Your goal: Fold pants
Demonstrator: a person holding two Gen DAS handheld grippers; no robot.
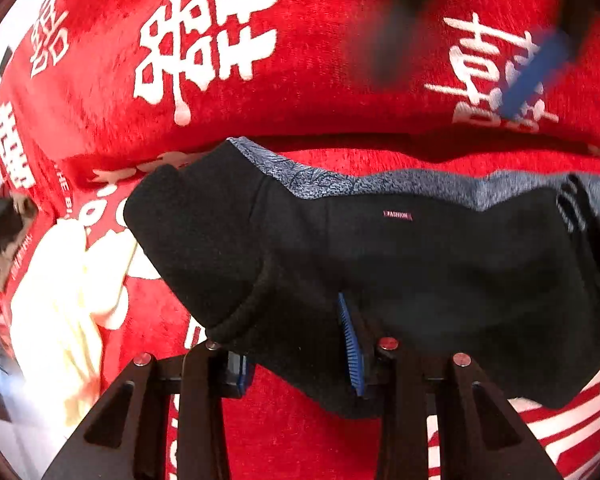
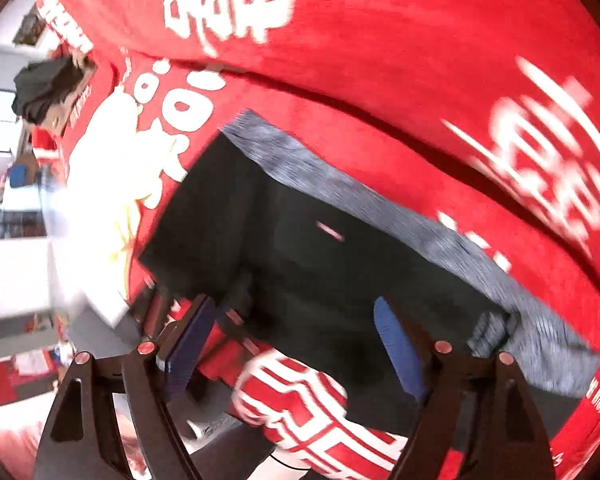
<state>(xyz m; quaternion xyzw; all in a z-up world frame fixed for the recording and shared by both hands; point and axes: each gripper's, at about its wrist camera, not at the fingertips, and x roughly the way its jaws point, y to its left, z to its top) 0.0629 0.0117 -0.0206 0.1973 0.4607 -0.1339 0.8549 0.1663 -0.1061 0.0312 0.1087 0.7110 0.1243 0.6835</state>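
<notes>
Black pants [image 1: 400, 264] with a grey waistband [image 1: 412, 186] and a small pink label lie folded on the red cloth. My left gripper [image 1: 296, 356] is open just above the pants' near edge; the fabric lies between and over its blue-padded fingers [image 1: 350, 340], not pinched. In the right wrist view the pants [image 2: 300, 248] lie ahead, blurred by motion. My right gripper [image 2: 296, 344] is open and empty, above the pants' near edge. The right gripper also shows blurred at the top of the left wrist view [image 1: 528, 76].
A red cloth with white characters [image 1: 300, 60] covers the surface and is ridged behind the pants. A cream garment [image 1: 72, 300] lies to the left. A dark bundle [image 2: 48, 88] sits at the far left edge. Room furniture shows beyond the left edge.
</notes>
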